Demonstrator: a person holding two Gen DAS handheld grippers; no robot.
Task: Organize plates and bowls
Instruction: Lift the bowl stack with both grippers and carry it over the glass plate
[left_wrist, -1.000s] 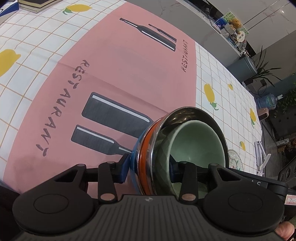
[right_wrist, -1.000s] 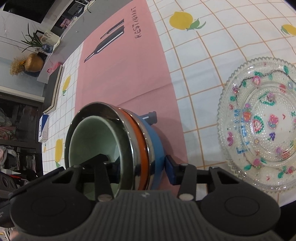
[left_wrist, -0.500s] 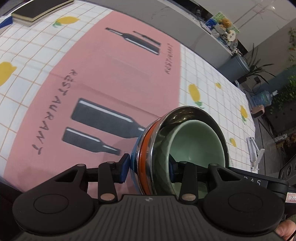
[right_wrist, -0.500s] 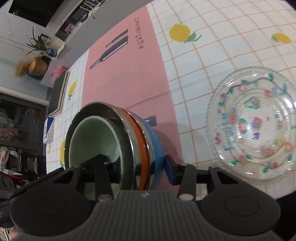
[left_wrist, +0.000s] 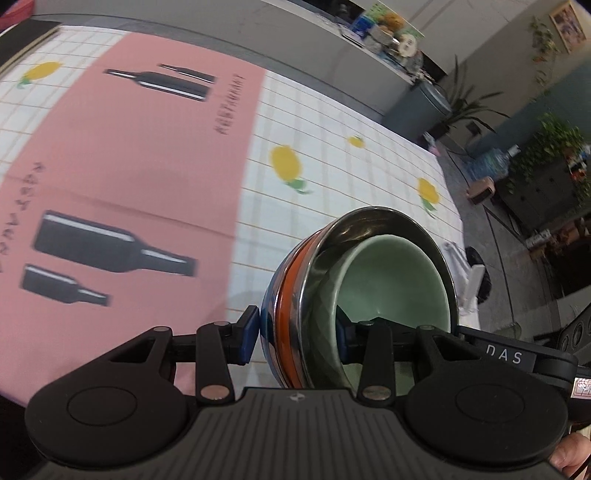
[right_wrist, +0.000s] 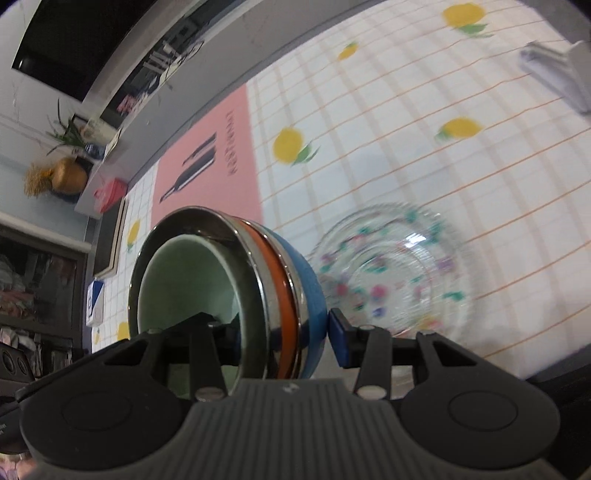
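Lemon-print tablecloth (left_wrist: 332, 155) w/ pink mat (left_wrist: 122, 147); potted plants (left_wrist: 554, 147) by far wall.

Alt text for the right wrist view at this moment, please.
The right gripper clamps the rim of a nested bowl stack, green inside steel, orange and blue, held above a lemon-print tablecloth. A floral glass plate, blurred, lies on the cloth just beyond, beside a pink placemat.
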